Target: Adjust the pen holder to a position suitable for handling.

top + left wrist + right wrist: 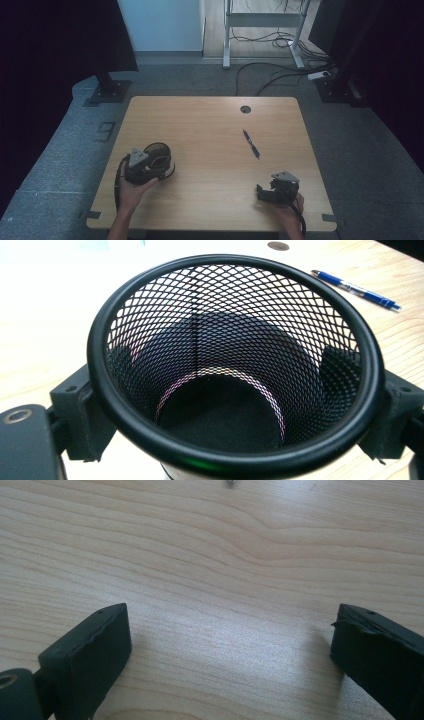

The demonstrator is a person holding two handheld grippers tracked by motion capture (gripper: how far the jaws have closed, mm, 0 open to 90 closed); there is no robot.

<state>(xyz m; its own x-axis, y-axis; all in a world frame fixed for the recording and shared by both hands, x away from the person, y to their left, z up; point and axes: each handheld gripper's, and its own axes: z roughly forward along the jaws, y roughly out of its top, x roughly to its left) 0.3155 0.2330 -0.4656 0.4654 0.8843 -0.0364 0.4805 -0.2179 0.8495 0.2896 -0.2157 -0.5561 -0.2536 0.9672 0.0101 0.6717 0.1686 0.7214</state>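
Black mesh cup (pixel 235 370) is pinched between the jaws of the left tongs (pixel 146 166), one jaw pressing each side of its wall just below the rim. In the left gripper view the cup's mouth faces the camera, showing a round dark floor and nothing inside. In the high view the cup (pixel 159 154) sits at the near-left part of the worktop (pixel 210 145), tilted toward the person, with the left hand (pixel 132 192) wrapped around the tongs from below; whether its base touches the wood cannot be told

Blue pen (pixel 251 144) lies flat on the worktop, right of centre, well apart from both tongs, angled from far-left to near-right. It also appears beyond the cup rim in the left gripper view (pixel 356 290), resting on the bare wood

Right tongs (pixel 274 189) are at the near-right part of the worktop, held by the right hand (pixel 287 212). Their jaws stand spread wide with nothing between them; the right gripper view shows plain wood grain (pixel 215 580) in the gap, jaws close above the surface

A round cable hole (pixel 245 109) sits near the far edge of the worktop
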